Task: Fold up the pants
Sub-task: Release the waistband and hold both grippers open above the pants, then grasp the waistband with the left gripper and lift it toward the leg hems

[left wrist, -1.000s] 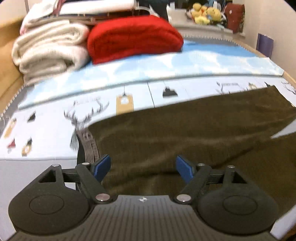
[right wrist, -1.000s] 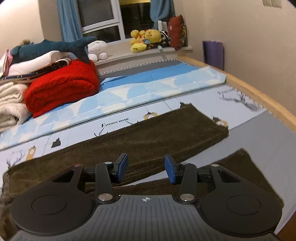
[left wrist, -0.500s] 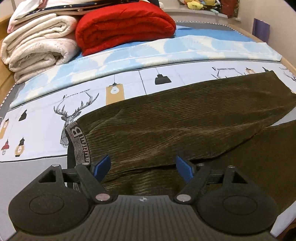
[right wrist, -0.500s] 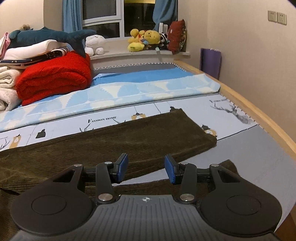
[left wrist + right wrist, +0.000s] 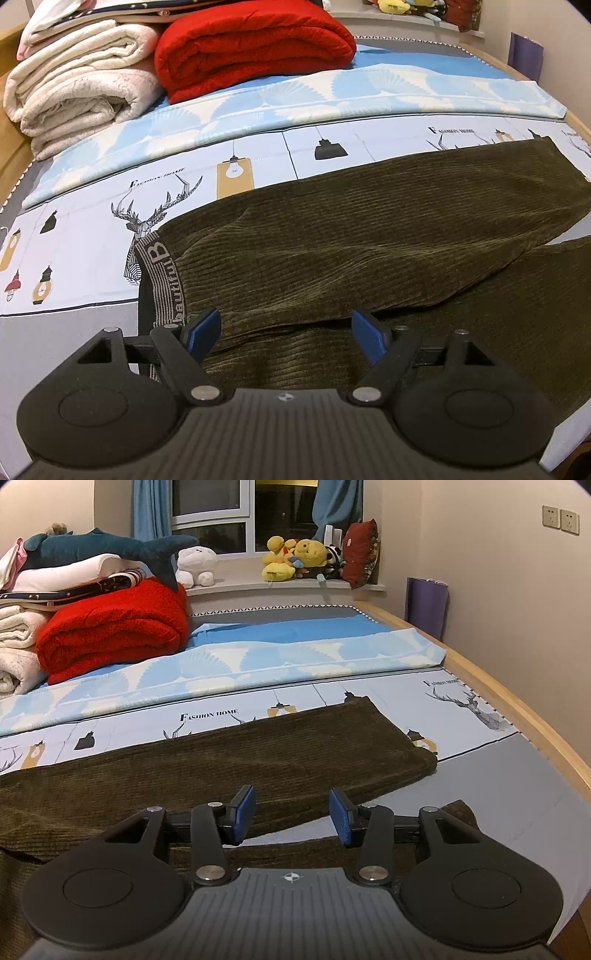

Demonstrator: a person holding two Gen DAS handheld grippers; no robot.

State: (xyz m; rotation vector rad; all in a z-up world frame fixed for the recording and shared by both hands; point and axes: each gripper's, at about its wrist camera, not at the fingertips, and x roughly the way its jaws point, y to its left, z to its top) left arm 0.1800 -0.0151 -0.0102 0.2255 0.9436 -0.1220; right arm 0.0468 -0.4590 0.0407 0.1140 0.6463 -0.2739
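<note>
Hovering both my tools, left (image 5: 286,334) and right (image 5: 291,814), jaws apart, empty, over dark olive corduroy pants (image 5: 369,243); next, grasp near leg.

The left gripper (image 5: 286,334) is showing a matte black plastic body with fine parallel ribbing across its dark grey centre plate, which is carrying a small round crosshair emblem. Two large round black housings are flanking that plate, each with a shallow circular recess. Angled black linkage arms are carrying silver rivet heads at their pivots, and triangular cut-outs are opening in the outer brackets. The fingers (image 5: 202,329) are wearing flat blue pads. The right gripper (image 5: 291,814) is looking the same, blue pads (image 5: 243,812) included.
</note>
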